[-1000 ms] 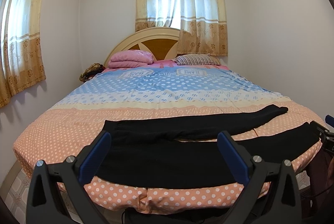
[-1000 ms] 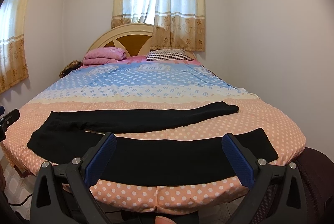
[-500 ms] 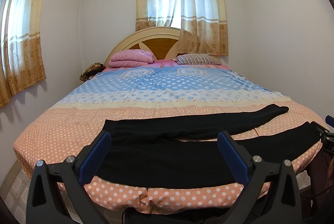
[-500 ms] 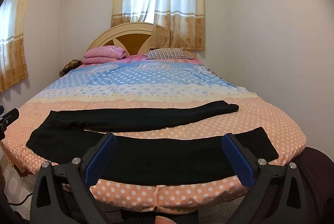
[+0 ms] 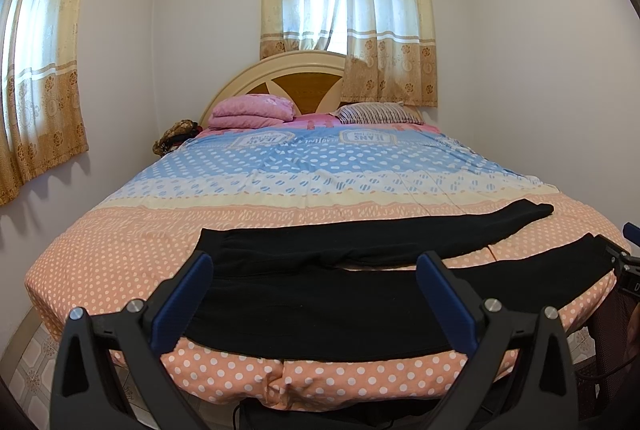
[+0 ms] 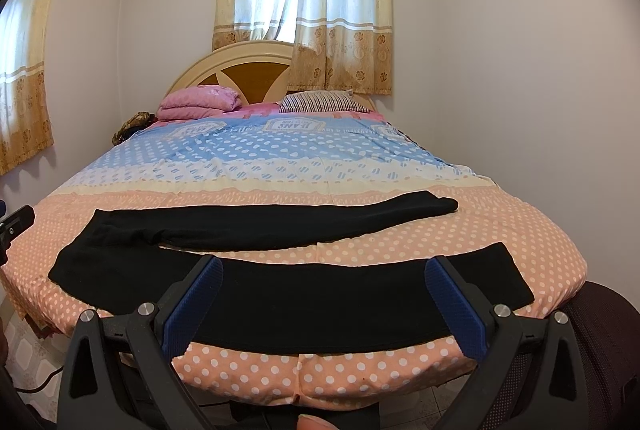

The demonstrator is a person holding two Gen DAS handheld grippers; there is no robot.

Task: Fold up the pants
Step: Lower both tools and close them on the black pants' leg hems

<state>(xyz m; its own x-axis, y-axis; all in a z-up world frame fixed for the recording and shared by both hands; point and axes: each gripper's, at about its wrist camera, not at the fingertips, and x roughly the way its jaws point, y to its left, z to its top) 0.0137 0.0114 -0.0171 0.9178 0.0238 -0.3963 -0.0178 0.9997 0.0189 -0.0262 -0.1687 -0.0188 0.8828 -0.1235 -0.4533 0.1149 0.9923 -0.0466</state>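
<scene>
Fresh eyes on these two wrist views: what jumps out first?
The black pants lie spread flat across the foot of the bed, legs parted in a V on the peach polka-dot bedspread, waistband toward the left. Both blue-padded grippers, left gripper and right gripper, hang open over the near leg, touching nothing. Behind, a folded pink blanket sits by the arched headboard.

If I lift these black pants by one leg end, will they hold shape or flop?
Likely flop: the black fabric pants lie thin and flat, following the polka-dot bedspread as it curves over the edge. They look light, so one gripper should manage. The rest would probably trail and drag across the cover.
</scene>
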